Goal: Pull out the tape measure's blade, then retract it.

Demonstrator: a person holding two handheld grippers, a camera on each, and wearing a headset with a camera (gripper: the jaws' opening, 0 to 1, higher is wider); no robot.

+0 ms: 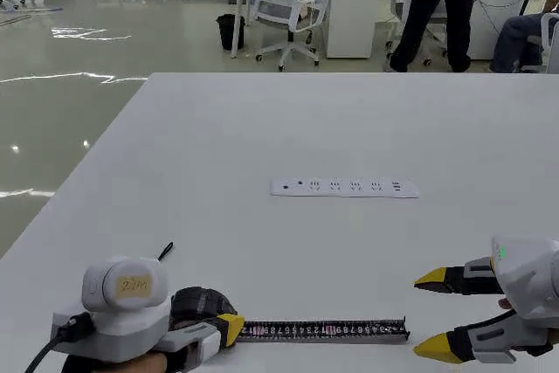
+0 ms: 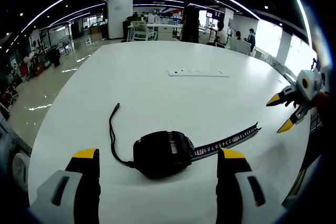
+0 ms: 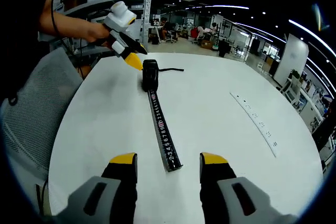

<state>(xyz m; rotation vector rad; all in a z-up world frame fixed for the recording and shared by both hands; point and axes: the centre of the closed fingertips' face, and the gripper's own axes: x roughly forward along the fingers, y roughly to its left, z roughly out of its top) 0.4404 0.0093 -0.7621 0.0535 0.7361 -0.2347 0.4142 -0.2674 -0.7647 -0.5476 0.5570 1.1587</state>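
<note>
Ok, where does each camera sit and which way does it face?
Left gripper view: on the left gripper, facing the tape measure; its open jaws show, right gripper beyond.
Right gripper view: on the right gripper, facing along the blade to the left gripper and forearm; its open jaws show.
Head view: on the headset, looking forward and down at the table; both grippers show.
All three share the tape measure.
</note>
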